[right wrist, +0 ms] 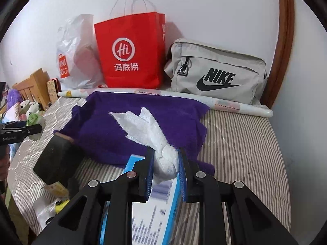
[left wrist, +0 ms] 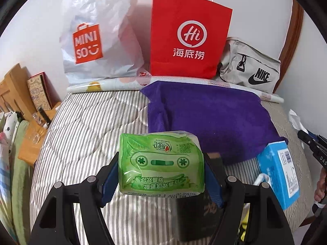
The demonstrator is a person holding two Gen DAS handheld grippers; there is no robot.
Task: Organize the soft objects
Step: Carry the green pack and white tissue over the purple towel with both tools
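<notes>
**A:** While both hands are loaded, take me through it from the biggest thing down.

**B:** Biggest is the bed [left wrist: 85, 122] with its striped cover. Across it lies a purple cloth [left wrist: 212, 118], rumpled and limp; I judge it will sag from any single pinch, so a bunched fold near its edge is the place to take it. Behind, against the wall, stand a white plastic bag [left wrist: 98, 38], a red paper bag [left wrist: 188, 34] and a grey pouch [right wrist: 216, 75].

**A:** And what is being carried?

**B:** The left hand-held gripper [left wrist: 161, 175] is clamped across the sides of a green tissue pack [left wrist: 161, 163], held above the bed just in front of the purple cloth. It looks light and squashy with a slick wrapper, so a grip across the middle of its short sides seems safest.

**A:** The right one?

**B:** The right hand-held gripper [right wrist: 165, 163] is nearly pressed together, pinching a white tissue [right wrist: 151, 134] at its twisted base, directly over a blue tissue box [right wrist: 155, 204]. I cannot tell whether the sheet is free of the box. Thin paper probably tears easily, so the thick twisted end is the right hold.
</notes>
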